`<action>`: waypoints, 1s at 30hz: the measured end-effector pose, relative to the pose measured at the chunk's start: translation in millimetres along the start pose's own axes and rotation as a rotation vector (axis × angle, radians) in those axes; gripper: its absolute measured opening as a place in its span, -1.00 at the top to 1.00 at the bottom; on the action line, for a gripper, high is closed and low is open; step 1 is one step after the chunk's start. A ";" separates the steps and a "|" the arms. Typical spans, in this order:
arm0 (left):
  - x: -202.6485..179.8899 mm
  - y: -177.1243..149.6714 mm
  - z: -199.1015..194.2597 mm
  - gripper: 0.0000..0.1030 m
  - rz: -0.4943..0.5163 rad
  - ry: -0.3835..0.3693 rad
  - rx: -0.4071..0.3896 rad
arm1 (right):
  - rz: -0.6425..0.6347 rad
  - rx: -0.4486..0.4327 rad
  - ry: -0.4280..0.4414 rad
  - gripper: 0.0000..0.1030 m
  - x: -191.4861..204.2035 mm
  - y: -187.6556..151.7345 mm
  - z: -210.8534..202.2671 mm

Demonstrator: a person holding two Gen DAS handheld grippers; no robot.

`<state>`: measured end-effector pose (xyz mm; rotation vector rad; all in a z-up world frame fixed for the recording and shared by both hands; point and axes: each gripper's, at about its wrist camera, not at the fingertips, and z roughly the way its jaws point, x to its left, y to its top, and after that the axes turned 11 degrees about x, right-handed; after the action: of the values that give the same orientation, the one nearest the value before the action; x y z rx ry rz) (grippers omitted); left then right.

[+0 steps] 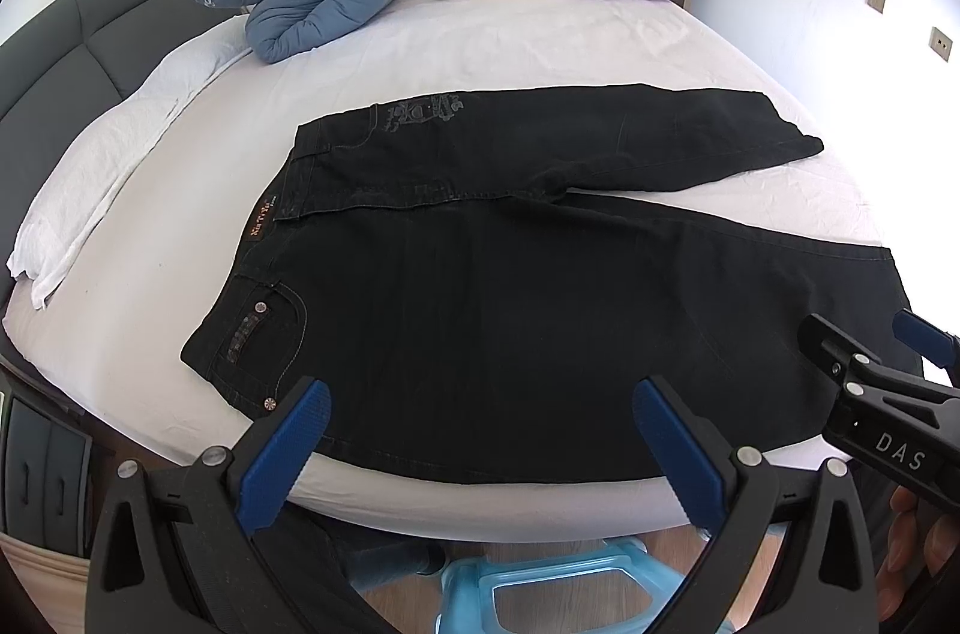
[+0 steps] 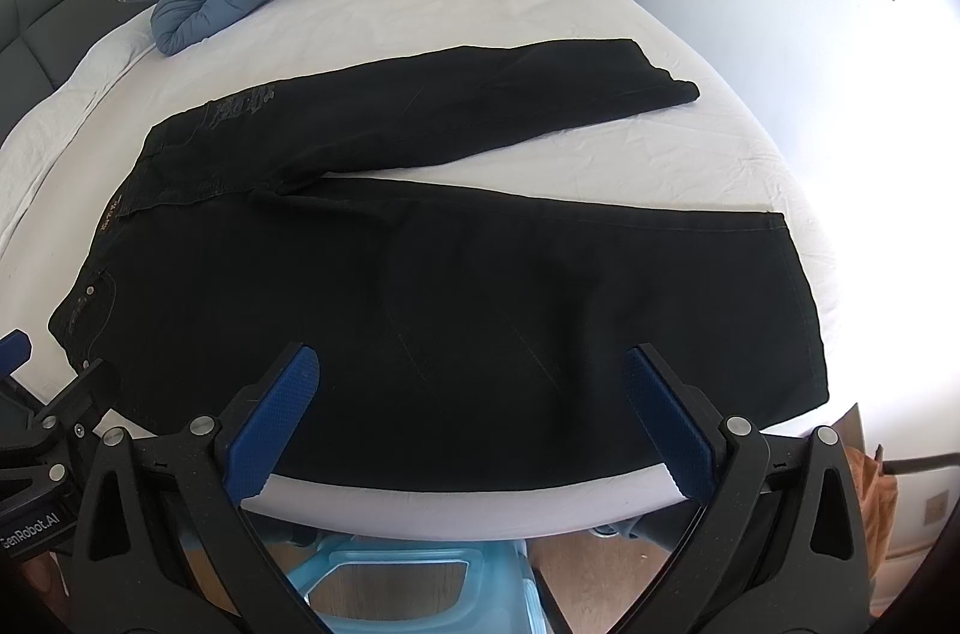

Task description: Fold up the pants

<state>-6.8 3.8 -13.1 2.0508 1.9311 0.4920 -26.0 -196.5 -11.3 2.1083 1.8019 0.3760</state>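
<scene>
A wide bed [image 1: 540, 34] with a pale sheet fills both views, and black jeans [image 1: 480, 310] lie flat across its near half. The waistband points left, toward a dark padded headboard [image 1: 72, 34]. The 2 legs spread apart in a V to the right; the far leg [image 1: 660, 136] angles away, and the near leg [image 2: 540, 310] runs along the bed's front edge.

Nothing is folded yet, so the step in hand looks like the first fold, laying 1 leg over the other. To do it well, each gripper should probably pinch only the near leg's outer seam, 1 near the waist and 1 near the hem, then lift evenly so the cloth does not bunch.

The left gripper [image 1: 480, 430] hovers low over the front edge, its blue-padded jaws spread wide and holding nothing. The right gripper [image 2: 471, 400] hovers just beside it to the right, equally wide apart and empty.
</scene>
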 end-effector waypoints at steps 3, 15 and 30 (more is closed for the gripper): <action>-0.2 0.4 -0.1 -1.00 0.000 0.000 0.001 | 0.000 0.001 0.001 -1.00 0.1 0.0 0.0; 0.3 -5.2 1.0 -1.00 0.001 0.000 0.003 | 0.000 0.002 0.002 -1.00 3.1 -1.9 1.4; -0.6 -3.5 0.8 -1.00 0.000 0.001 0.006 | -0.001 0.004 0.006 -1.00 6.5 -4.1 3.5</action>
<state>-9.6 3.5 -15.3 2.0544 1.9355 0.4885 -27.2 -189.8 -16.4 2.1116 1.8085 0.3793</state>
